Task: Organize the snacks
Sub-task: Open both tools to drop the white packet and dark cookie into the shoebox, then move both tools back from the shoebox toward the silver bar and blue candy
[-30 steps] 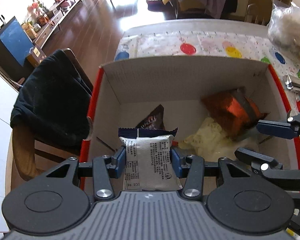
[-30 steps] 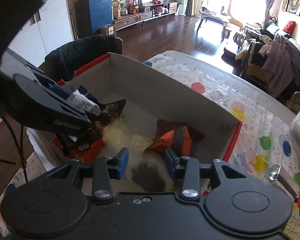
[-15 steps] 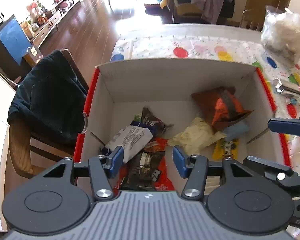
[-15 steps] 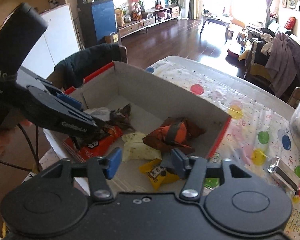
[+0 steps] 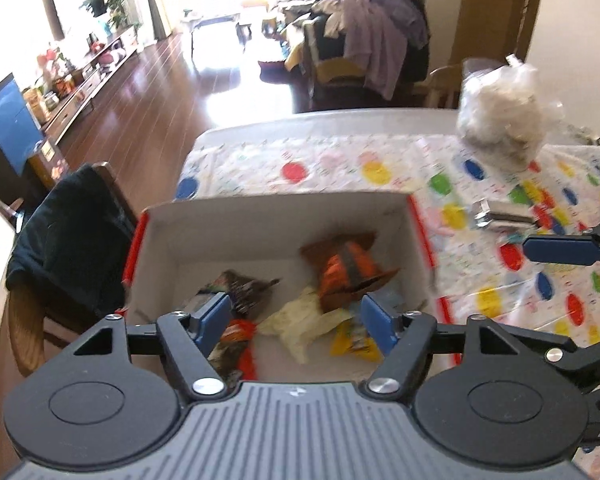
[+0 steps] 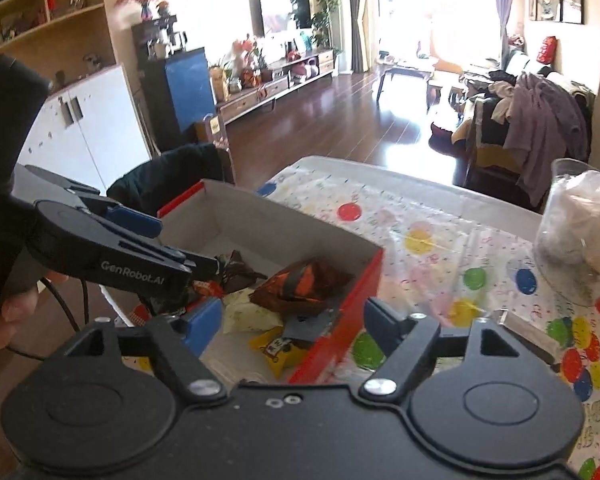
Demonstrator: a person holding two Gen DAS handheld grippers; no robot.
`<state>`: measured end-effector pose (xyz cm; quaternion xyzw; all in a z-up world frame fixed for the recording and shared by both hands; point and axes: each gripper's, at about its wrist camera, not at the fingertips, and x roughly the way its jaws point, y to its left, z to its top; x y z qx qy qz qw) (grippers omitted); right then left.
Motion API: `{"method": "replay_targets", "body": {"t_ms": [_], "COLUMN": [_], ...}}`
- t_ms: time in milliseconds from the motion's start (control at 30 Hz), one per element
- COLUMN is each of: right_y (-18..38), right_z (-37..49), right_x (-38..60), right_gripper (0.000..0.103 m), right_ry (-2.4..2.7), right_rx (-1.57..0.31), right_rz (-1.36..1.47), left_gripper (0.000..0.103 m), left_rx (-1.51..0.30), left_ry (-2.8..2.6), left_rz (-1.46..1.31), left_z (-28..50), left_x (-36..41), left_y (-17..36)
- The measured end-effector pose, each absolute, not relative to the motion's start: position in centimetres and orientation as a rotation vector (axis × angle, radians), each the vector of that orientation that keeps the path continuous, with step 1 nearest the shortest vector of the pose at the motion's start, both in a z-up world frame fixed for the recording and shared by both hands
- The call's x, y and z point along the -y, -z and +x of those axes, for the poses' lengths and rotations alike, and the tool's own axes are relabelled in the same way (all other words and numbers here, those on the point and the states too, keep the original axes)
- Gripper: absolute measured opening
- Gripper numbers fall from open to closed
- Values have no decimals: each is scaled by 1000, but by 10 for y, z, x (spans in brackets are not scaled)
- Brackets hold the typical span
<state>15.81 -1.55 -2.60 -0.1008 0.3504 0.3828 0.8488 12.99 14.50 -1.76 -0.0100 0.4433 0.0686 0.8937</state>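
Observation:
A cardboard box with red outer sides (image 5: pixel 268 216) (image 6: pixel 364 280) sits on the table and holds several snack packets: an orange-brown packet (image 5: pixel 344 270) (image 6: pixel 304 284), a pale yellow wrapper (image 5: pixel 300 320) (image 6: pixel 248 314), a small yellow packet (image 5: pixel 354 344) (image 6: pixel 278 350) and dark packets (image 5: pixel 240 290) at the left. My left gripper (image 5: pixel 296 326) is open and empty, above the box's near side. My right gripper (image 6: pixel 292 322) is open and empty, above the box's right wall; it shows in the left wrist view (image 5: pixel 560 250).
The table has a dotted cloth (image 5: pixel 340 168) (image 6: pixel 440 248). A clear bag of pale stuff (image 5: pixel 504 116) (image 6: pixel 580 232) stands at the far right. A silvery packet (image 5: pixel 504 218) (image 6: pixel 528 330) lies right of the box. A chair with a black garment (image 5: pixel 64 240) stands left.
My left gripper let go of the white packet, which dropped into the box, then opened wide and rose back. My right gripper also lifted and drew back to the right, out of the box.

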Motion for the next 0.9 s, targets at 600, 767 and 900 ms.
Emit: {"method": "replay_targets", "body": {"t_ms": [600,767,900], "right_y": [35,52,71], "right_z": [214,256,294], "right_x": [158,189,198], "right_gripper": [103,103,103], "right_ry": [-703,-707,-744], "right_rx": [-744,-771,-808], "right_rz": [-228,-302,-362], "left_gripper": [84,84,84], "left_rx": [-829,-847,-863], "left_ry": [-11,6,13], "left_rz": [-72,-108,-130], "left_z": [175,196,208], "left_x": [-30,0,21], "left_y": [22,40,54]}}
